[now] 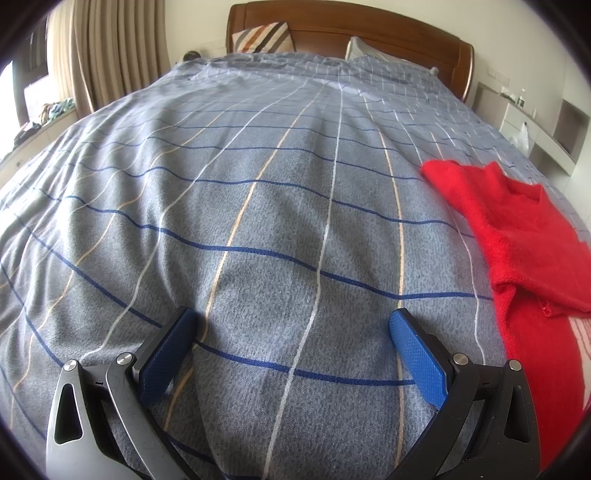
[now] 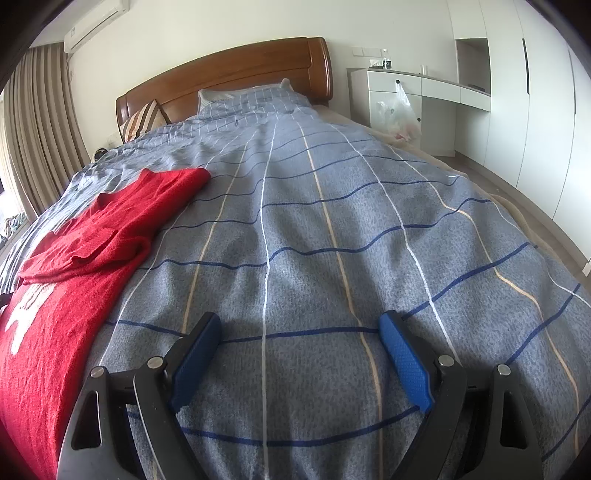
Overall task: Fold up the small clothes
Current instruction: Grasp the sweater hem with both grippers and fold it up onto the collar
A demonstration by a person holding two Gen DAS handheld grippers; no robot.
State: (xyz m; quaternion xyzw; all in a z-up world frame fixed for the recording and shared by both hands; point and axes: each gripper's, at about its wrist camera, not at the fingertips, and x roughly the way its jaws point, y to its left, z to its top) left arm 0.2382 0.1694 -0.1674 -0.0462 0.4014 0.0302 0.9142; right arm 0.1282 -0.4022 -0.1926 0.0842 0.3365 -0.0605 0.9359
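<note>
A red sweater point(image 1: 517, 236) point(image 2: 85, 258) lies flat on the bed, on the grey checked cover point(image 1: 258, 221) point(image 2: 332, 240). One sleeve is folded across its body, and a white print shows on the front, near the lower part. In the left wrist view the sweater sits at the right edge; in the right wrist view it sits at the left edge. So it lies between the two tools, touching neither.

The left tool point(image 1: 293, 328) hangs low over bare cover, its blue pads point(image 1: 417, 354) wide apart with nothing between them. The sweater is just beside its right finger. The right tool point(image 2: 299, 332) is also spread wide over bare cover, holding nothing, with the sweater just beside its left finger point(image 2: 197, 354).

The cover has dark blue, white and tan lines and is a little rumpled. At the far end stands a wooden headboard point(image 1: 369, 33) point(image 2: 229, 74), with a striped cushion point(image 1: 264, 37) point(image 2: 142, 120) and a checked pillow point(image 2: 251, 98) leaning on it. Beige curtains point(image 1: 96, 55) point(image 2: 33, 129) hang on the left side of the room. On the right are a white cabinet point(image 2: 410, 96) with a plastic bag point(image 2: 399, 114) hung from it, and tall white wardrobe doors point(image 2: 535, 110). An air conditioner point(image 2: 96, 24) is mounted high on the wall.
</note>
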